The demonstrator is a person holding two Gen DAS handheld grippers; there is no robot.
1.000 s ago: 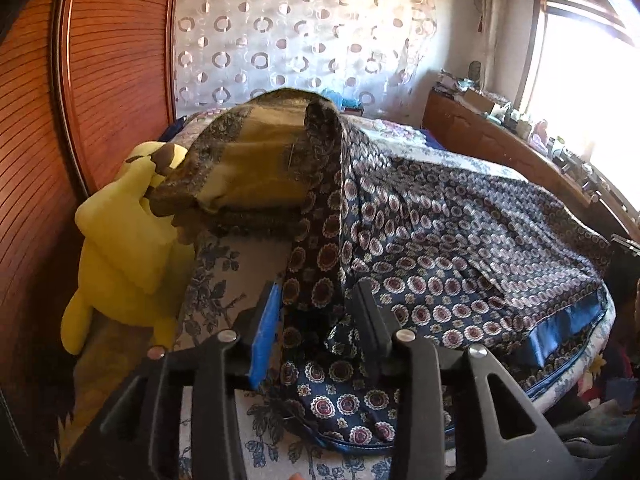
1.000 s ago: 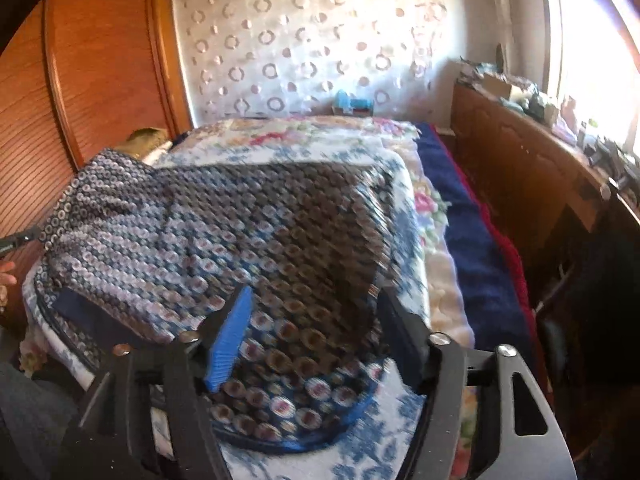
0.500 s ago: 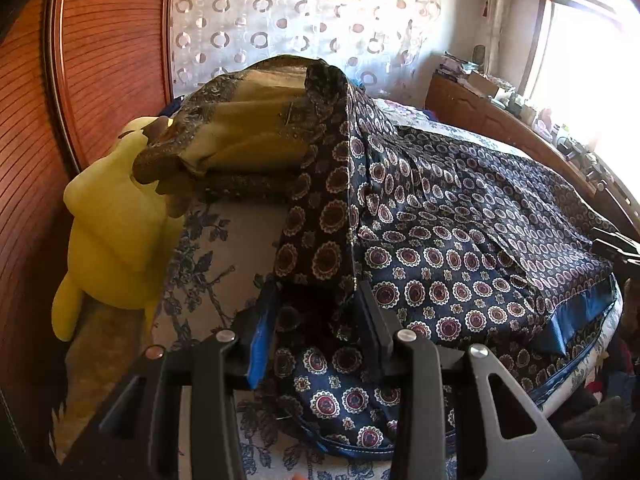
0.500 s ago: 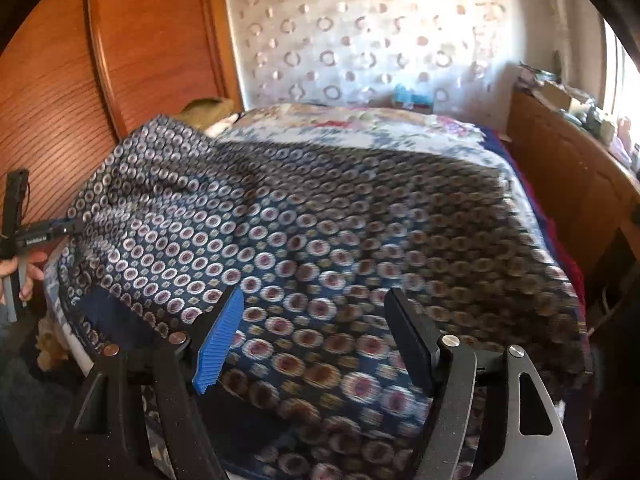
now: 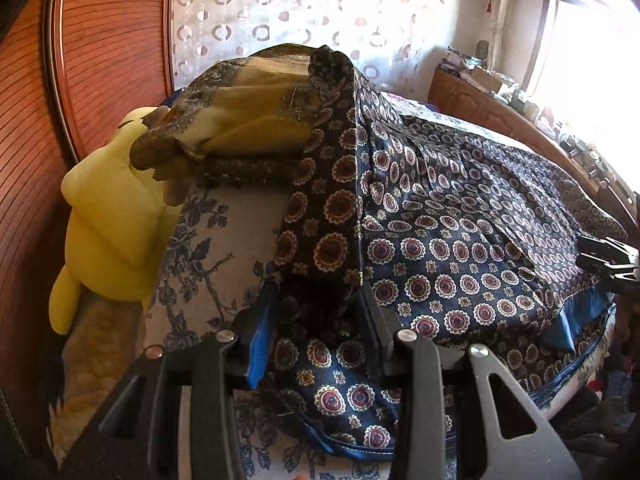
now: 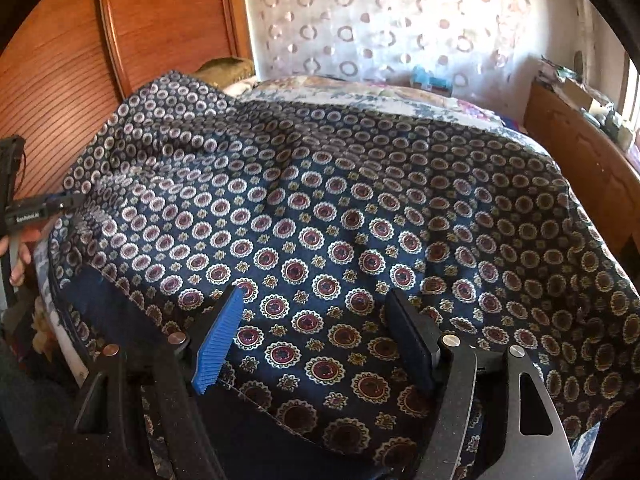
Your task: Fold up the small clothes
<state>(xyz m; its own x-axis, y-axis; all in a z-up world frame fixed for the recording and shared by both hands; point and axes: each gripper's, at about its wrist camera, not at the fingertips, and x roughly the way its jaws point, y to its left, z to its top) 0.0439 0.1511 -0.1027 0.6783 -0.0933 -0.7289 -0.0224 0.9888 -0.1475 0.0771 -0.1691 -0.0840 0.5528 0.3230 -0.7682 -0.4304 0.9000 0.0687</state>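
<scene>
Left gripper: pinched on a bunched corner of the patterned garment.
Right gripper: spread wide over the garment.

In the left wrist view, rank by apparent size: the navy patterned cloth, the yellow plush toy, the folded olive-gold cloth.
1. Navy patterned cloth, clearly largest.
2. and 3. Yellow plush toy and folded olive-gold cloth look alike; unranked.

Patterned cloth hides most of bed; dresser clutter too small to identify.
</scene>
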